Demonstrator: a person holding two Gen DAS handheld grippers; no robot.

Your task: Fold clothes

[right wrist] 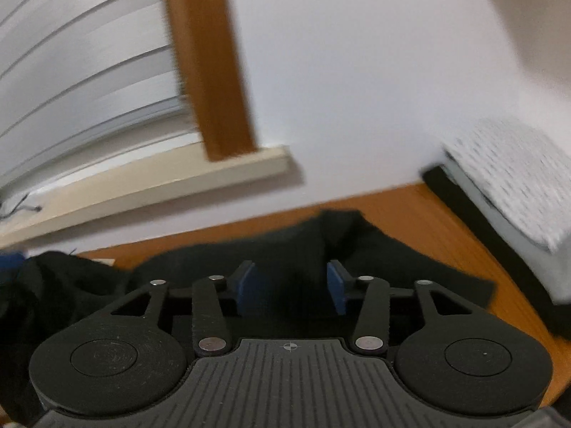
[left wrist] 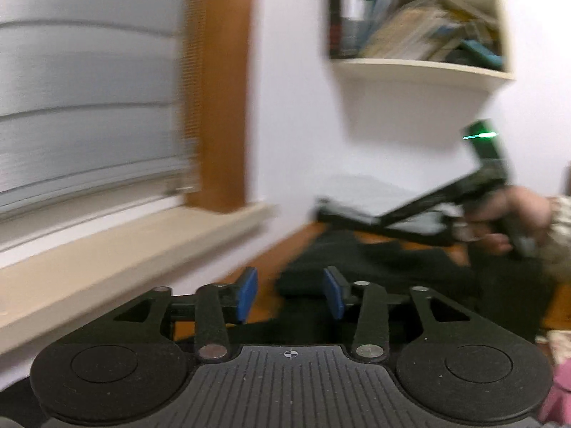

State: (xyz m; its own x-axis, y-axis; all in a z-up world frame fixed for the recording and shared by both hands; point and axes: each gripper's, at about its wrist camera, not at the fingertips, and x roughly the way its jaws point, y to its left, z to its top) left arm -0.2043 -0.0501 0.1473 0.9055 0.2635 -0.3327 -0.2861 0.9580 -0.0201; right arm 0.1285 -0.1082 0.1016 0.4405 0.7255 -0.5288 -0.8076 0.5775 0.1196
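The left claw (left wrist: 291,294) stands wide open with nothing between its blue pads; just beyond it the black garment (left wrist: 374,271) lies crumpled on the wooden surface (left wrist: 266,262), all smeared by blur; the right claw (right wrist: 291,287) gapes likewise, empty, over the same dark cloth (right wrist: 285,242); farther right a white mesh thing (right wrist: 517,178) is cut off at the edge.

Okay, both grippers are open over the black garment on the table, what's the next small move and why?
Probably lower the right gripper onto the near edge of the black garment and close. Both it and the left gripper are open and empty, and the cloth lies rumpled on the wooden table, not yet folded.
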